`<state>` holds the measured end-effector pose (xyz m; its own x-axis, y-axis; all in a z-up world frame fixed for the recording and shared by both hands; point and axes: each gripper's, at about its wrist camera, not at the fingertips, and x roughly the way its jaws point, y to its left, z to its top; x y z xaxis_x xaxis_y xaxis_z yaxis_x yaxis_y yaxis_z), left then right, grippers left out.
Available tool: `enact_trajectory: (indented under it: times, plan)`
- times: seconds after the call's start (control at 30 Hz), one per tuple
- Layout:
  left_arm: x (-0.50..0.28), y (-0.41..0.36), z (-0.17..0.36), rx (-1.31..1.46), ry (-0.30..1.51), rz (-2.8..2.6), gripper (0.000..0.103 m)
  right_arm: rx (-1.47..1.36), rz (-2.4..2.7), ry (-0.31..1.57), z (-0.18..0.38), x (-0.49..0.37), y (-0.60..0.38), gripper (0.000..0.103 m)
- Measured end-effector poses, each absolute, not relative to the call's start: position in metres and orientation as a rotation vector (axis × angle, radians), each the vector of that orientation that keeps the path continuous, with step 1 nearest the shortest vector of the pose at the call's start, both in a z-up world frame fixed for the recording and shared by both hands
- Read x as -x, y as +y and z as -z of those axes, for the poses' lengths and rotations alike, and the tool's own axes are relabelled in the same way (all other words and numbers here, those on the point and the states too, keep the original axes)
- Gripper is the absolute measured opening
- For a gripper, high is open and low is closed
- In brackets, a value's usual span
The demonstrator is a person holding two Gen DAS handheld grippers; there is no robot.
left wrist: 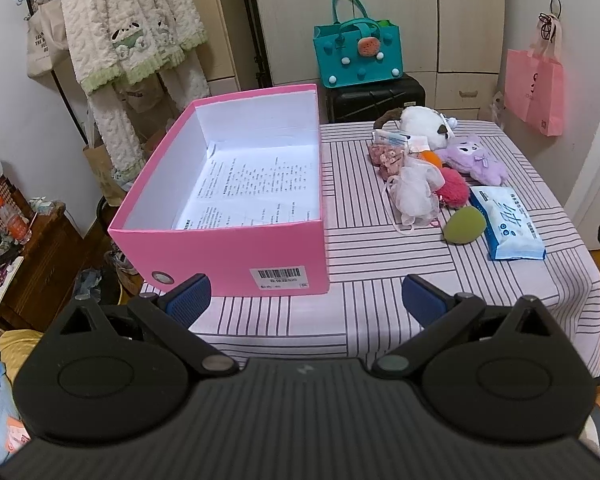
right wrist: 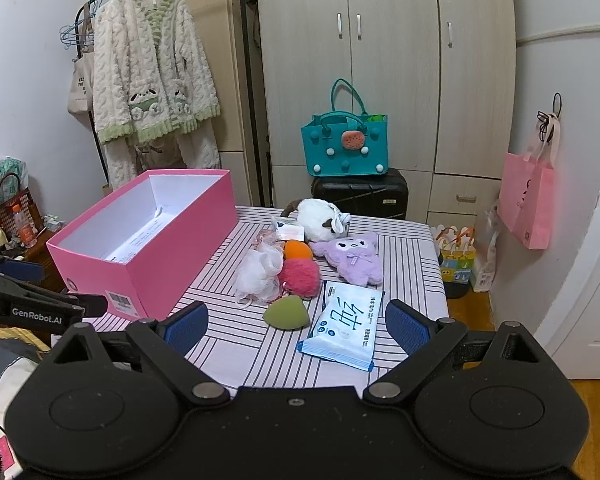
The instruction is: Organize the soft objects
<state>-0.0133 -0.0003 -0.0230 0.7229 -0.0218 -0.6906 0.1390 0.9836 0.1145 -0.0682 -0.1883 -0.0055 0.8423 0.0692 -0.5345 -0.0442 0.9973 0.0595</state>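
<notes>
Right gripper [right wrist: 296,328]: spread wide, nothing held.
Left gripper [left wrist: 306,300]: likewise released, empty.
Green sponge [right wrist: 287,311]: nearest, at 12 o'clock; judged light, squashy, best pinched across its middle.
Plush toys [right wrist: 350,258]: farther, soft.
Pink box [left wrist: 224,196]: paper-lined floor seen only from left wrist.

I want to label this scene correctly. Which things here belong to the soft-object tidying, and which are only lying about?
Belong to the job:
open pink cardboard box
purple plush toy
white plush animal
fluffy pink pompom
green egg-shaped sponge
white mesh bath puff

Just lying about:
teal felt tote bag
black hard suitcase
pink paper bag
</notes>
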Motion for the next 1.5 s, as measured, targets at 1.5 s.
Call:
enact_trajectory:
  times: [1.5]
  plan:
    - [-0.043,-0.03,0.009,-0.117,0.585,0.253,0.103,-0.017,-0.276,0.403,0.032,0.015,-0.233,0.097]
